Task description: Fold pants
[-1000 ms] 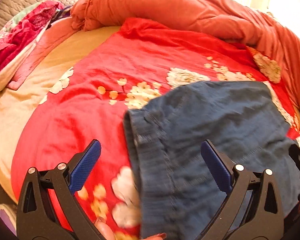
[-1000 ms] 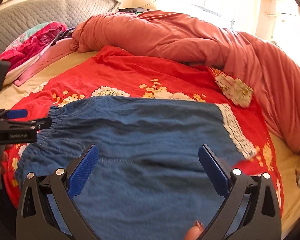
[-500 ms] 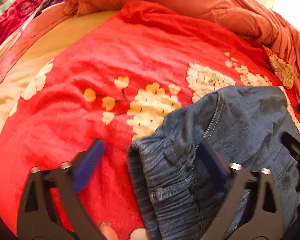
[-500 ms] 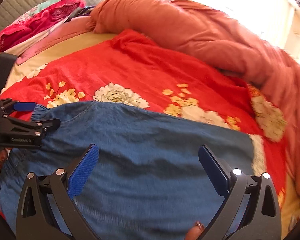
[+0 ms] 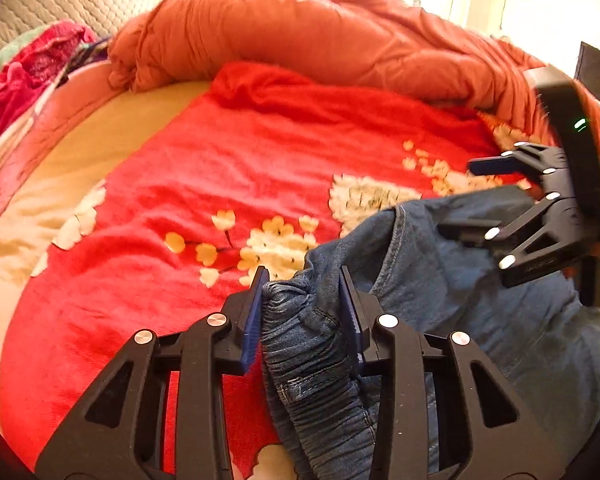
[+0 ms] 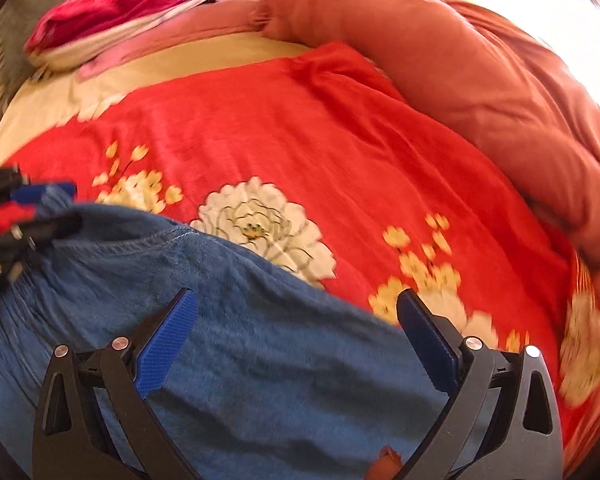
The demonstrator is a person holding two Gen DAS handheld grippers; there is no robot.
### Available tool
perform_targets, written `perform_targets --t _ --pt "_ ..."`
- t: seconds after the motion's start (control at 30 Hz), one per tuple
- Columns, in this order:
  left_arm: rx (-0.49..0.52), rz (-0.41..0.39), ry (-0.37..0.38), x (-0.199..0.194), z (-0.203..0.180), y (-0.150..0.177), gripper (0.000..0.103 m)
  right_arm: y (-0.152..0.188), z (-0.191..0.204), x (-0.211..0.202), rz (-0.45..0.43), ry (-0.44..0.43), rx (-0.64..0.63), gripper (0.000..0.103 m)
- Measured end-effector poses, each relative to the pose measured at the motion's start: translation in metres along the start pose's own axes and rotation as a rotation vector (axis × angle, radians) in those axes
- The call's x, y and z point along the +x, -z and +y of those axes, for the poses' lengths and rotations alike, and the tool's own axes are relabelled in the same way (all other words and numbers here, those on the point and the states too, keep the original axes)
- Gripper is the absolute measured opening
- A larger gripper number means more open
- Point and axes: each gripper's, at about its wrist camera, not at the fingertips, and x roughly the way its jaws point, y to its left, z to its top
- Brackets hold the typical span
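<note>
Left claw (image 5: 302, 312) first: its jaws have just been closing and now both blue pads (image 5: 252, 320) press a bunched fold of the elastic waistband (image 5: 312, 364), so the corner of the denim pants (image 5: 480, 312) is gripped. From that pinch the waistband runs back toward the camera, while the body of the pants spreads away to the right across the red flowered blanket (image 5: 228, 184) on the bed. That is the line that matters: the long axis of the garment lies sideways from this claw, toward the other hand.

Over there, the right claw (image 6: 296, 344) hangs above the middle of the denim with its jaws spread wide and nothing between the pads; the cloth lies flat beneath them, and whether the tips touch it I cannot tell. It is the nearer one to the far leg end, which runs out of view low on the right. My read: the right claw must still take hold further along before any fold across that long axis can go cleanly.
</note>
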Motion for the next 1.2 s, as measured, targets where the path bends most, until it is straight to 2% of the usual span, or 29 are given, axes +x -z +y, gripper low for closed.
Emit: perform_targets --t 0.13,0.23,0.27,0.3,0.37,0.5,0.6,0.8,0.93,1.03,1.2 --pt "0.035 -0.058 0.011 -0.012 -0.008 -0.001 0.027 -0.007 0.011 0.015 0.028 0.004 -0.135 0.099" --pt "0.060 -0.058 0.000 -0.010 -0.013 0.001 0.027 -0.008 0.021 0.029 0.045 0.002 -0.202 0.095" --pt "0.064 -0.060 -0.003 -0.010 -0.013 0.001 0.027 -0.007 0.021 0.031 0.048 -0.017 -0.193 0.080" --pt "0.072 -0.062 -0.010 -0.009 -0.014 0.002 0.027 -0.005 0.020 0.031 0.047 -0.054 -0.170 0.061" --pt "0.076 -0.064 -0.016 -0.010 -0.015 0.002 0.027 0.000 0.022 0.030 0.026 -0.115 -0.114 0.044" --pt "0.073 -0.058 -0.034 -0.009 -0.012 0.004 0.027 0.014 0.028 0.015 -0.029 -0.102 -0.043 0.018" --pt "0.068 -0.057 -0.032 -0.012 -0.010 0.005 0.027 0.026 0.027 -0.004 -0.069 -0.096 0.052 0.012" --pt "0.106 -0.097 -0.034 -0.030 -0.023 0.009 0.027 0.052 0.025 -0.057 -0.176 -0.086 0.205 0.011" --pt "0.165 -0.140 -0.073 -0.048 -0.040 0.016 0.027 0.070 0.031 -0.094 -0.247 -0.083 0.267 0.011" --pt "0.198 -0.174 -0.093 -0.063 -0.052 0.022 0.027 0.083 0.038 -0.113 -0.269 -0.072 0.286 0.011" --pt "0.197 -0.211 -0.074 -0.091 -0.060 0.043 0.028 0.115 0.061 -0.142 -0.292 -0.094 0.338 0.011"
